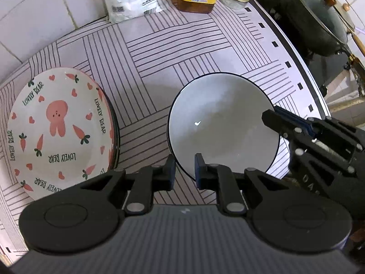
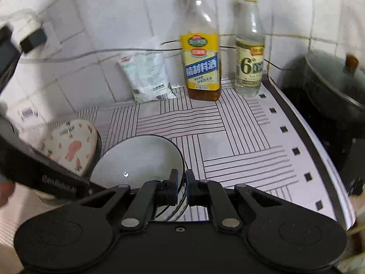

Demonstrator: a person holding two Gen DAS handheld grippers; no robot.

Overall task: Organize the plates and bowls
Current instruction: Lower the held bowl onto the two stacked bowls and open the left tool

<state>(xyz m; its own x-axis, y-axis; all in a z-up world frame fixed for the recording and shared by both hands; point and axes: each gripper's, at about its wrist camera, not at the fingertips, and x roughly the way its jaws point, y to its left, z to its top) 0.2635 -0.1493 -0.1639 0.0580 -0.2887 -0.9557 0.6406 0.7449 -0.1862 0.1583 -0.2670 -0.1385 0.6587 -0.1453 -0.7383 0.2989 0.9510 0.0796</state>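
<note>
- White bowl (image 1: 223, 125) with dark rim, near the middle of the striped desk (image 1: 173, 52); its right rim sits between the narrowly set fingers of the right gripper (image 2: 181, 186), which grip it.
- Left gripper (image 1: 184, 171): fingers partly spread astride the bowl's near rim; whether they touch it, I cannot tell.
- Rabbit-and-carrot plate (image 1: 59, 130), left of the bowl, resting on a dark-rimmed dish.
- Back wall: white packet (image 2: 148, 77); yellow-labelled bottle (image 2: 202, 54); clear bottle (image 2: 249, 52).
- Lidded dark pot (image 2: 333, 86), beyond the desk's right edge.
</note>
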